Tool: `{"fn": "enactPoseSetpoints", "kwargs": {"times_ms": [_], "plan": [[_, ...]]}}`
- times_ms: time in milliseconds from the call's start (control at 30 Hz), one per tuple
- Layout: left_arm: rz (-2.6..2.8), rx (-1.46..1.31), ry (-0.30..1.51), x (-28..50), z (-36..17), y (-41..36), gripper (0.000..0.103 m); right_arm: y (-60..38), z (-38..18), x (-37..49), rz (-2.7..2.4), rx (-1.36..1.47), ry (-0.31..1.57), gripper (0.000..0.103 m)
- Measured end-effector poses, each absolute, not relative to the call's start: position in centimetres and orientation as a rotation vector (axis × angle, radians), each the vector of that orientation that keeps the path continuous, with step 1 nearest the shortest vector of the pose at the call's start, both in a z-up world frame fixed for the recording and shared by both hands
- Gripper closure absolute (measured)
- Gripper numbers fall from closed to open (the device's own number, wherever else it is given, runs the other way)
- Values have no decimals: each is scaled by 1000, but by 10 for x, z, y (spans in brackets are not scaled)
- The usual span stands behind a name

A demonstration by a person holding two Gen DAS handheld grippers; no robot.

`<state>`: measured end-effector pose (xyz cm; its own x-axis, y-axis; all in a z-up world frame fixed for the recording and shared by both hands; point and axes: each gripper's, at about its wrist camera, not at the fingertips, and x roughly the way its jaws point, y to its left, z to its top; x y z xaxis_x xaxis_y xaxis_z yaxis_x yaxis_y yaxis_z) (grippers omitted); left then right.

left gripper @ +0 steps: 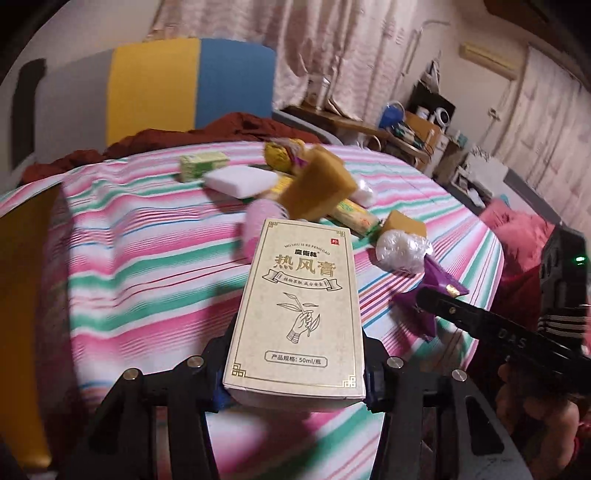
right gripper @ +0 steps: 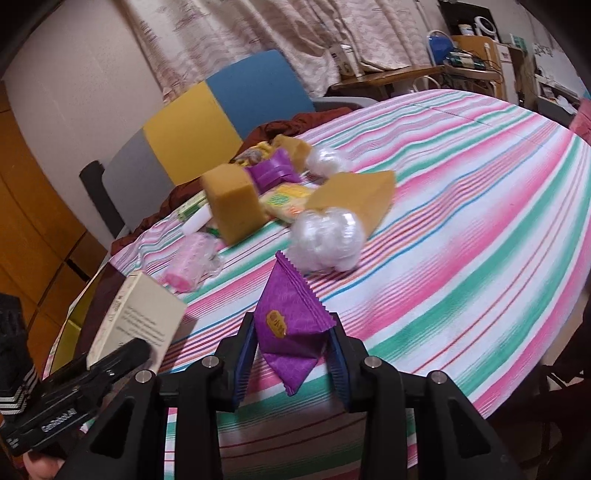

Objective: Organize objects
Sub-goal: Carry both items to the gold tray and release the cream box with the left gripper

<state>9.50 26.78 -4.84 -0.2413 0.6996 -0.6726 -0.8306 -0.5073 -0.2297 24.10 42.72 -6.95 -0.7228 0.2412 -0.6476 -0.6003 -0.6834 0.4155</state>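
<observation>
A round worktop (right gripper: 480, 192) under a pink, green and white striped cloth carries yellow sponges (right gripper: 232, 206), clear plastic bundles (right gripper: 327, 240), a white block (left gripper: 240, 181) and a pink roll (right gripper: 188, 266).

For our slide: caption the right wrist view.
Right tool shut on purple packet above striped cloth.

Striped pink, green and white tablecloth (right gripper: 480, 229) over round table. Behind it, chair with grey, yellow and blue panelled backrest (left gripper: 177, 88); dark red cloth (left gripper: 236, 127) heaped at its seat. Pale patterned curtains (right gripper: 258, 33) along back wall. Cluttered wooden desk (left gripper: 354, 122) at right. Orange-brown wooden panelling (right gripper: 26, 206) left. Dim indoor light
</observation>
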Motion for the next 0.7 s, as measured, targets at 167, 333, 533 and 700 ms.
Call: {"fn": "enactPoseSetpoints", "kwargs": {"times_ms": [167, 333, 533, 700], "plan": [[1974, -882, 150, 93, -31, 229, 51, 409, -61, 229, 2449, -799, 840, 67], [2078, -862, 102, 79, -16, 185, 51, 388, -51, 216, 2522, -816, 819, 67], [2211, -918, 19, 52, -14, 128, 51, 359, -35, 197, 2621, -834, 795, 67], [2316, -973, -28, 29, -17, 86, 51, 331, -17, 177, 2718, -847, 777, 67]]}}
